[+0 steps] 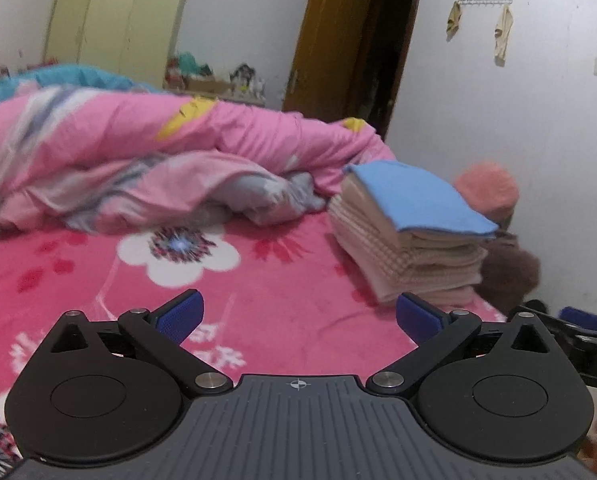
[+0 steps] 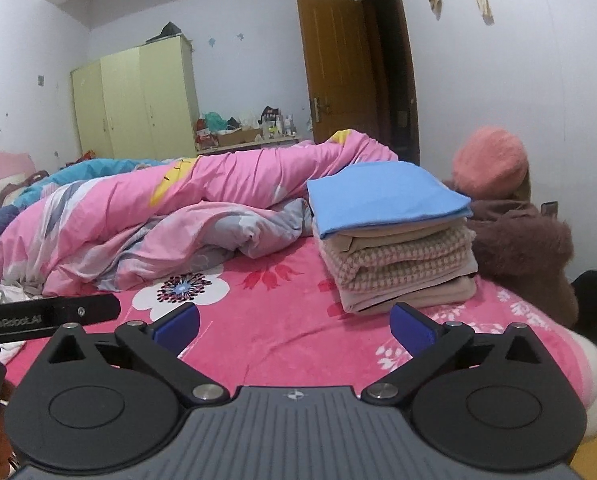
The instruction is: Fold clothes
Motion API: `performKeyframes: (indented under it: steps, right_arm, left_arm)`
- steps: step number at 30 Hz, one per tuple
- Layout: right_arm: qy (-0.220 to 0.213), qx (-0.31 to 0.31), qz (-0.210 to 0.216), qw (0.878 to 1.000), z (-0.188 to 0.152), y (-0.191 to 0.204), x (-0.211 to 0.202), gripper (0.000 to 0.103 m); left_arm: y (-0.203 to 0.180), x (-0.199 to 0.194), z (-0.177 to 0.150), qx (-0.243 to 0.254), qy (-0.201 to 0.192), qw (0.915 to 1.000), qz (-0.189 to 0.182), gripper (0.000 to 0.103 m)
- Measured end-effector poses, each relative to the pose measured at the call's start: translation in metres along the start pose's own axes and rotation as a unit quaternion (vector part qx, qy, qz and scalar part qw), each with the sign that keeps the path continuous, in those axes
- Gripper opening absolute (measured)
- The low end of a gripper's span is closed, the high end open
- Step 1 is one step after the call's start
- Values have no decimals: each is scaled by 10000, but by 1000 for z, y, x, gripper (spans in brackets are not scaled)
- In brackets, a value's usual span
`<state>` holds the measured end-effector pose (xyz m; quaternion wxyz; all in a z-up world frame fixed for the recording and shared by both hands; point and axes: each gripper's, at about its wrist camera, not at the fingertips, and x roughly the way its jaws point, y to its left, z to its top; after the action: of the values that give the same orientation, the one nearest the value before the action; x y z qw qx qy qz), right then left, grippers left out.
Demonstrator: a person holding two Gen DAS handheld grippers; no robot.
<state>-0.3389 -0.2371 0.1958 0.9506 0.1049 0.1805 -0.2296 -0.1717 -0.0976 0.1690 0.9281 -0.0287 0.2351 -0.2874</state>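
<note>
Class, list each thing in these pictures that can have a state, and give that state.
Left tongs: open, empty.
Right tongs: open, empty.
Clothes stack: folded, blue piece on top.
Pink quilt: rumpled.
Door: open.
Wardrobe: doors shut.

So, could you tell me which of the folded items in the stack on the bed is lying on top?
The plain blue one tops the stack. The pieces beneath it are beige, or pink-and-cream check, and none of the others is blue.
</note>
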Motion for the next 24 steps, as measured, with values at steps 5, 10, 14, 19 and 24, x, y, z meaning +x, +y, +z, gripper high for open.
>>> performKeyframes:
  steps: [5, 10, 14, 19, 24]
  right_arm:
    - [115, -52, -352, 9993, -6, 4, -2, 103]
    - [165, -191, -649, 9976, -12, 10, -1, 103]
    - [197, -246, -666, 9973, -17, 13, 0, 103]
    - [250, -126, -702, 9971, -16, 10, 1, 103]
    - [330, -61, -910, 9953, -19, 10, 4, 103]
  left_arm:
    - [-3, 1, -3, 223, 44, 9997, 91, 103]
    - [-10, 0, -8, 508, -46, 9980, 383, 103]
    - [-16, -1, -11, 610, -62, 9970, 463, 103]
    - [-28, 1, -15, 827, 74, 9946, 619, 103]
    - [-36, -1, -20, 873, 92, 9941, 642, 103]
